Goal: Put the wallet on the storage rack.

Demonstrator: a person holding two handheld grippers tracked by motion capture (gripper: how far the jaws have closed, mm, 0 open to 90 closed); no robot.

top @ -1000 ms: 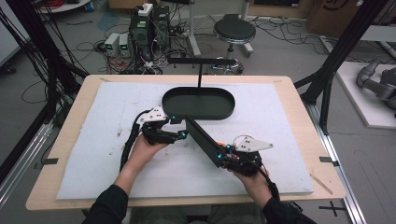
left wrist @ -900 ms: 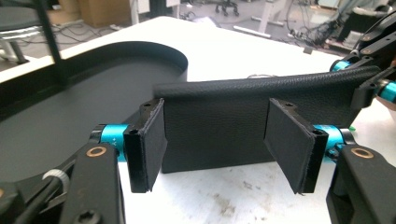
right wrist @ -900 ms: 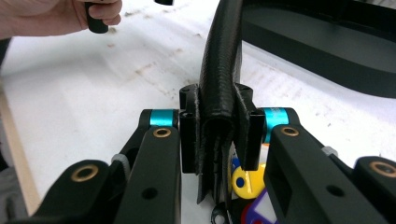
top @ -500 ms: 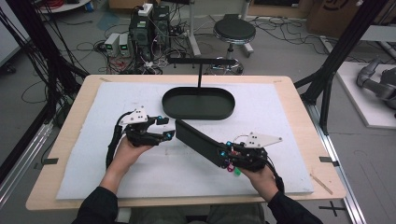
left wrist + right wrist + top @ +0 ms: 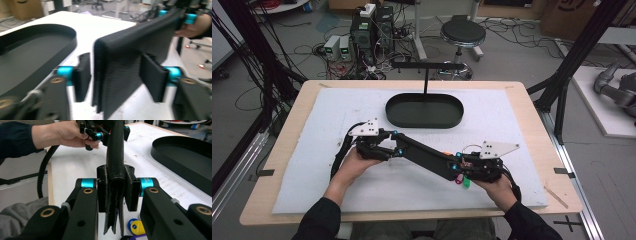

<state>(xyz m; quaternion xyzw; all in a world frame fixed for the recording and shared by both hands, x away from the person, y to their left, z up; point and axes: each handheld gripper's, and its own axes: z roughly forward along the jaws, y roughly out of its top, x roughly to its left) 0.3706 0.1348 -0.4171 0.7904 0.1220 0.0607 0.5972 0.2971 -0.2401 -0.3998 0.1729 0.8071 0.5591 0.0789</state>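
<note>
Bench [image 5: 532, 125] with white mat [image 5: 337, 110]; landmark: the black oval tray [image 5: 424, 110], which sits on the far half of the mat with a thin black post rising behind it. On the person's side of the tray, the mat lies bare out to its left, right and near edges, leaving wide room around both hands; the bench's wooden rim shows beyond the mat on all sides.

A long black leather key case [image 5: 427, 154] is held in the air in front of the tray, running from near the tray's left end down toward the person's right. The left claw [image 5: 394, 145] brackets the case's tray-side end: in the left gripper view its jaws are spread, the right pad [image 5: 153, 77] touching the leather [image 5: 125, 65], the left pad [image 5: 82, 75] standing just clear of the folded edge. The right claw [image 5: 458, 168] is pressed onto the case's end farthest from the tray; in the right gripper view both pads pinch the layered leather [image 5: 115, 170], whose open edges hang below the jaws. Coloured key tags [image 5: 136, 227], yellow, blue and purple, dangle beneath that end; from above a magenta and a green tag [image 5: 462, 181] show.

No legible writing or brand mark can be made out on the case, tray or tags.
</note>
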